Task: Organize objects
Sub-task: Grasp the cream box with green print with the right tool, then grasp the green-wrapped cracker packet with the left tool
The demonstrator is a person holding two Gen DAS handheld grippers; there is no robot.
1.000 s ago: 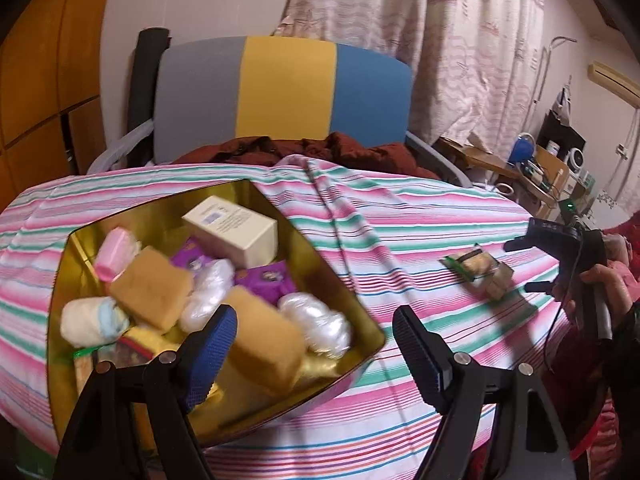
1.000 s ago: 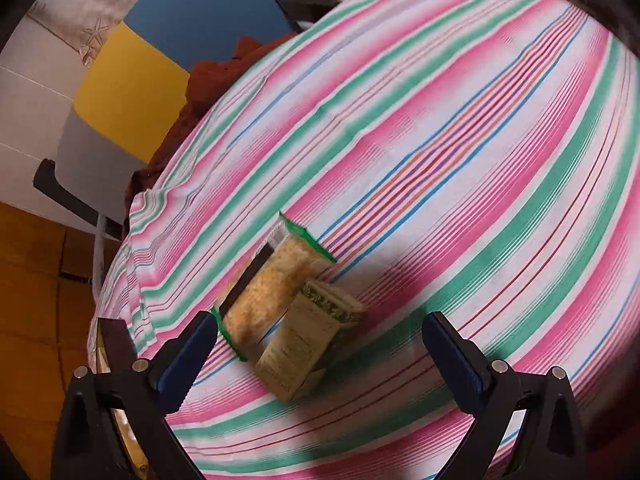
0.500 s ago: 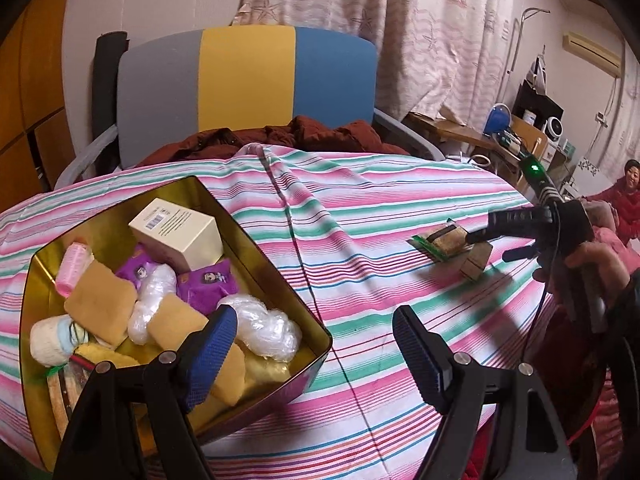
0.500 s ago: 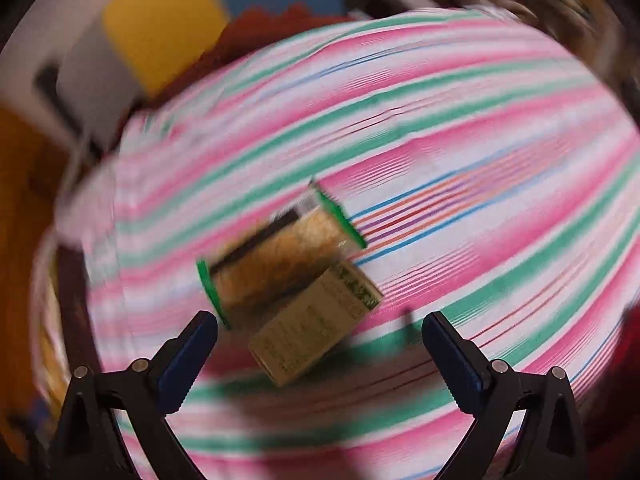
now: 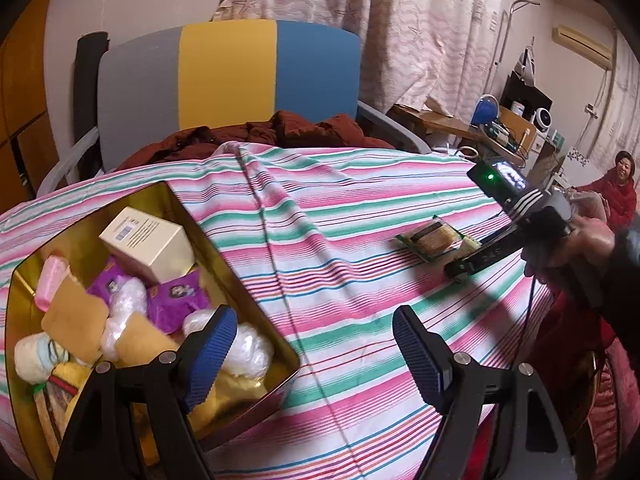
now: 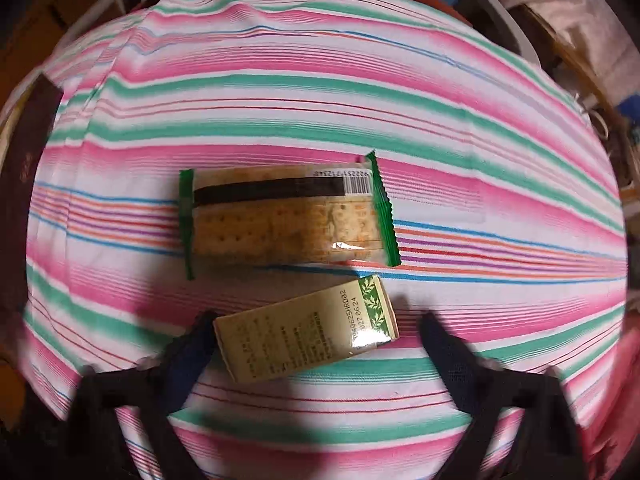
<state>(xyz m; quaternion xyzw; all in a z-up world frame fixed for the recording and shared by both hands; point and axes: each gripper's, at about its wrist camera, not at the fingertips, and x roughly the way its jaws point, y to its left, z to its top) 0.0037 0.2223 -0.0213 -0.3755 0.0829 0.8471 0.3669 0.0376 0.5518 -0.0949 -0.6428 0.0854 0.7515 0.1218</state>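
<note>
The right tongs [image 6: 316, 344] stand spread around a small green-and-cream cardboard box [image 6: 306, 338] on the striped-cloth counter [image 6: 320, 100] (cracker packet [image 6: 286, 218] just beyond); left tongs [image 5: 314, 344] spread, empty.

Left wrist view: looks level across the striped desk [image 5: 360, 216], toward chair [image 5: 224, 76] and curtain [image 5: 400, 28].
Right wrist view: close above the desk [image 6: 320, 92], angled steeply down.
Shared: cracker packet [image 5: 434, 238] [image 6: 286, 216] and small green box [image 6: 308, 338].
</note>
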